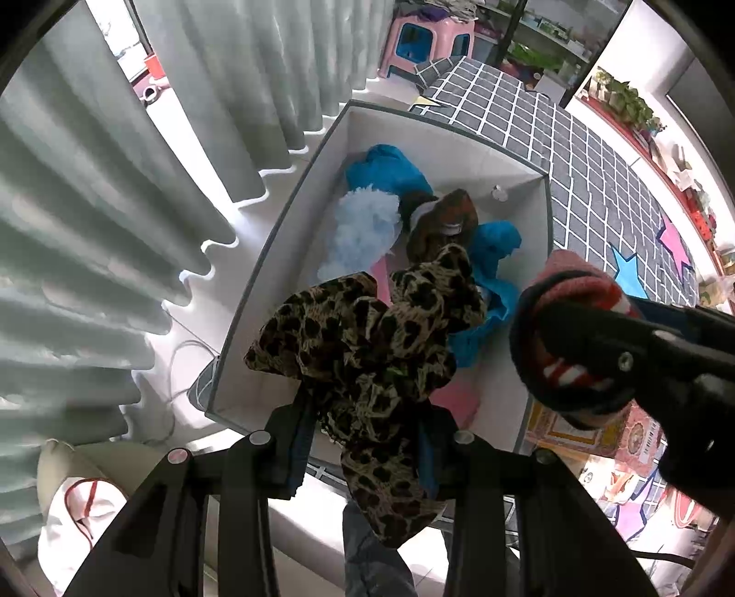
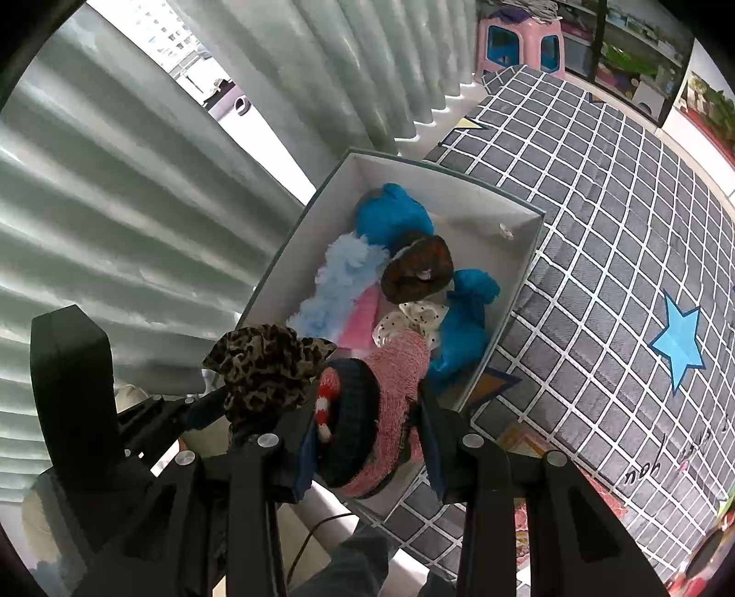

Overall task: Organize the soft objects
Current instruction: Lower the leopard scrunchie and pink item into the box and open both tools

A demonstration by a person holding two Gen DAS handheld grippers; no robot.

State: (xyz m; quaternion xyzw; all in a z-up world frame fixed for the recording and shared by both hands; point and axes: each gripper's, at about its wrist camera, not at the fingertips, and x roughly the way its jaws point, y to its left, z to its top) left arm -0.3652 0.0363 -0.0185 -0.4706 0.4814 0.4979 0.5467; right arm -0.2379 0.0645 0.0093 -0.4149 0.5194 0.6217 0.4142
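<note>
My left gripper (image 1: 367, 441) is shut on a leopard-print cloth (image 1: 367, 349) and holds it above the near end of a white box (image 1: 285, 220). My right gripper (image 2: 367, 441) is shut on a pink knitted sock with a dark cuff (image 2: 376, 404), also above the box's (image 2: 294, 257) near end. The right gripper and sock show at the right of the left wrist view (image 1: 569, 340). The leopard cloth shows left of the sock in the right wrist view (image 2: 266, 372). Inside the box lie blue cloths (image 1: 390, 170), a pale blue fluffy item (image 1: 363, 229), a brown piece (image 1: 441, 220) and something pink (image 2: 363, 317).
The box stands on a grey checked mat (image 2: 620, 257) with blue star shapes (image 2: 680, 344), next to pale pleated curtains (image 1: 92, 229). A pink plastic stool (image 1: 427, 41) stands beyond the mat. A cable (image 1: 179, 367) lies on the floor by the box.
</note>
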